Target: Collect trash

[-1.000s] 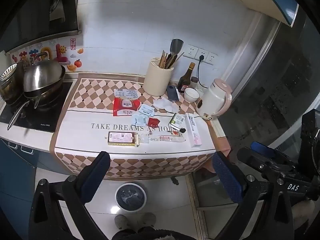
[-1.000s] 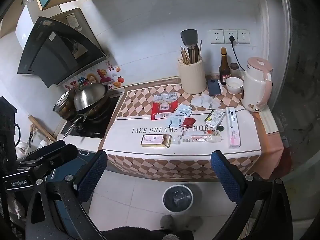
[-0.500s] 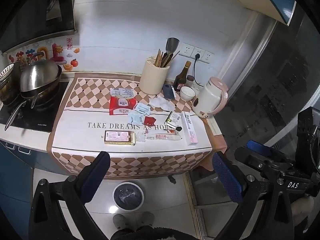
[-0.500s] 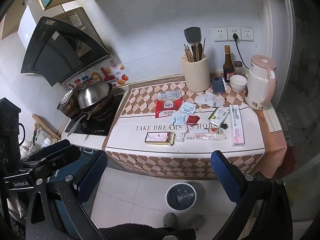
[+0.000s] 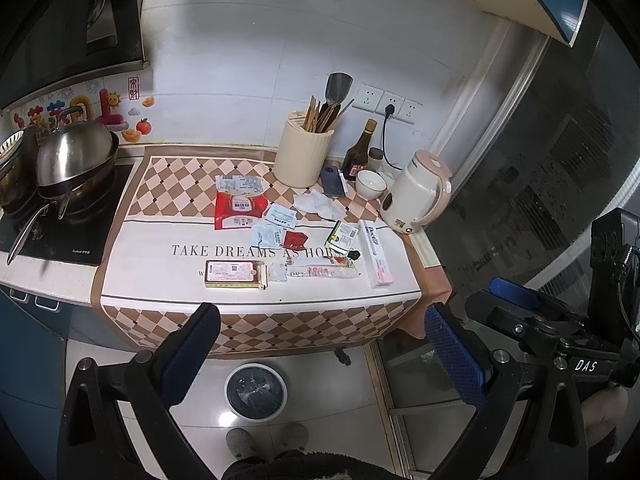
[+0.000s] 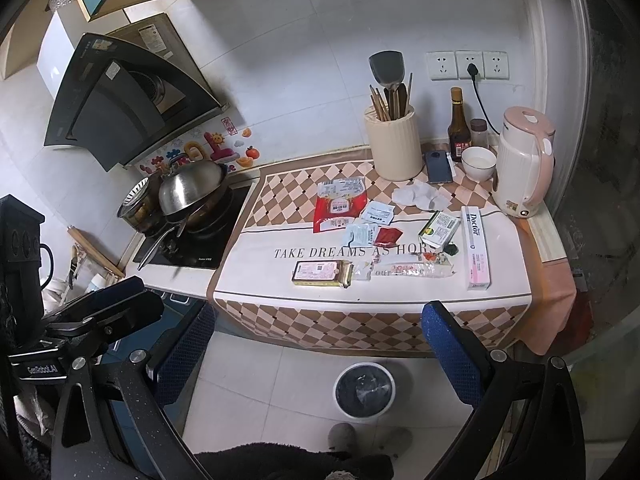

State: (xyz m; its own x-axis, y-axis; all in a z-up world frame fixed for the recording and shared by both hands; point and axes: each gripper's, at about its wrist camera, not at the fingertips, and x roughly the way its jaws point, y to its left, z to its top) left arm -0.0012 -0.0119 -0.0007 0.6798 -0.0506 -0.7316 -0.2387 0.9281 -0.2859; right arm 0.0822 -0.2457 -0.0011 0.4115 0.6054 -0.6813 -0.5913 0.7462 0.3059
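Left gripper point(image 5: 320, 344): spread wide, empty, touching nothing; it hangs over the floor, short of the worktop edge.
Right gripper point(image 6: 320, 344): likewise spread wide and empty, held back from the worktop point(image 6: 500, 248) over the tiled floor.
Trash bin point(image 6: 364, 390): on the floor below and just ahead of both grippers, between their fingers in each view; round, white rim, dark liner.
Trash on the worktop: all ahead of the grippers, lying on a checked cloth printed with lettering.
Yellow packet point(image 5: 234, 274): nearest the front edge, ahead and slightly left of the left gripper's centre.
Clear wrapper point(image 5: 316, 272): long, touching the yellow packet's right end.
Pink box point(image 6: 476, 252): long carton to the far right of the litter, lying lengthwise away from the grippers.
Green box point(image 6: 439, 229): just left of the pink box, tilted.
Red packet point(image 5: 239, 211): farther back, left of centre, with a clear-white wrapper overlapping its far edge.
Small sachets: two pale blue ones point(image 5: 267, 236) and a small red one point(image 5: 295, 240) between the red packet and the green box.
Crumpled tissue point(image 6: 420, 196): behind the sachets, near the utensil holder point(image 6: 394, 148).
Other things: kettle point(image 6: 524, 160) at the far right corner, a bowl, a dark bottle and a phone beside it; covered wok point(image 5: 76, 156) on the hob far left.
In the way: nothing lies between the grippers and the front row of litter.
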